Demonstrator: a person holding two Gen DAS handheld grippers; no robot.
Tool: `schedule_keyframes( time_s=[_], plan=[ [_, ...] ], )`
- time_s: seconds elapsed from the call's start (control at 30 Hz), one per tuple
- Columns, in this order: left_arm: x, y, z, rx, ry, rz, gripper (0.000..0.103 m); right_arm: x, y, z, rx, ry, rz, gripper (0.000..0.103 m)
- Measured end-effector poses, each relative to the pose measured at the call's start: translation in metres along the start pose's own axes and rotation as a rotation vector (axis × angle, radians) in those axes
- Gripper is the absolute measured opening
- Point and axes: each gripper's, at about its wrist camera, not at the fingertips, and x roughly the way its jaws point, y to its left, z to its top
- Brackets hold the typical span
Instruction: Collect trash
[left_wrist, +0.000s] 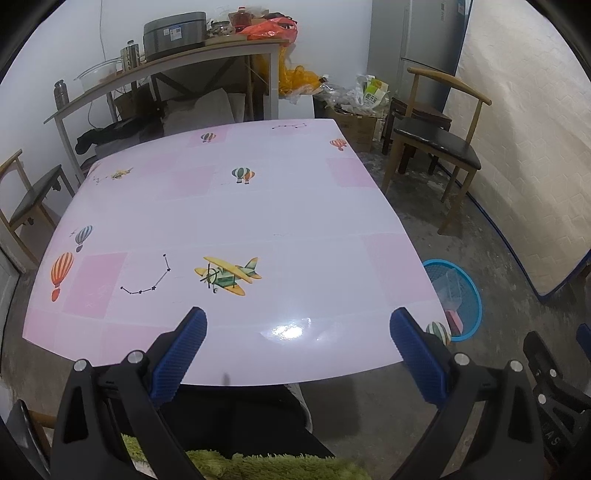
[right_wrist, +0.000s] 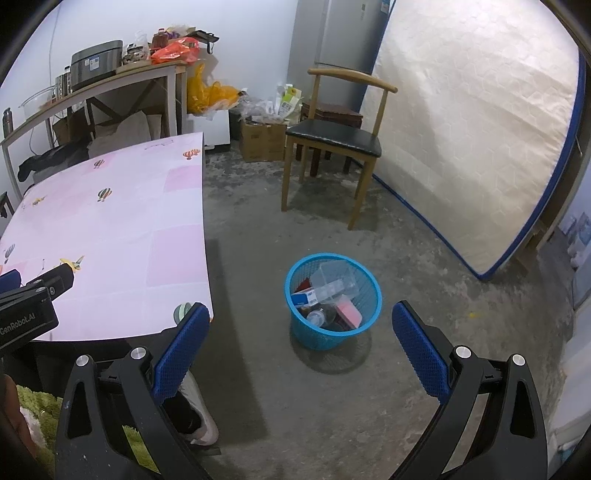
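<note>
The left tool (left_wrist: 298, 325) hangs over the near edge of the tabletop (left_wrist: 295, 206), its two blue fingers (left_wrist: 184, 350) spread wide apart with nothing between them. The tabletop wears a glossy pink and white cover printed with hot-air balloons and a yellow and green aeroplane (left_wrist: 227, 275), and a lamp glare sits on it just ahead of the fingers. No loose item lies on the cover in either view.

The right tool (right_wrist: 301, 319) is held out beside the tabletop's right edge (right_wrist: 205, 236), over the grey concrete floor (right_wrist: 406, 240), and its fingers are likewise spread apart and empty. Between and a little beyond them stands a blue mesh bin (right_wrist: 365, 295) on the floor, near the table's corner. The trash sits inside it: a clear plastic box (right_wrist: 334, 275), a blue and white carton (right_wrist: 304, 297), a pink block (right_wrist: 349, 314) and a small bottle (right_wrist: 316, 317), piled together below the rim.

Behind the bin a wooden chair (right_wrist: 334, 138) with a black seat stands in front of a mattress (right_wrist: 480, 129) leaning upright. A shoe (right_wrist: 201, 413) shows under the tabletop's near corner.
</note>
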Motion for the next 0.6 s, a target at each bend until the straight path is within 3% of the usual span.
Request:
schedule_keyframes(
  time_s=[0.6],
  plan=[
    [-0.0016,-0.0029,0.0017,0.004,-0.008,-0.003,0.097,-0.0018,0.0012,0.0014,0.004,-0.005,0.002,0.095]
  ],
)
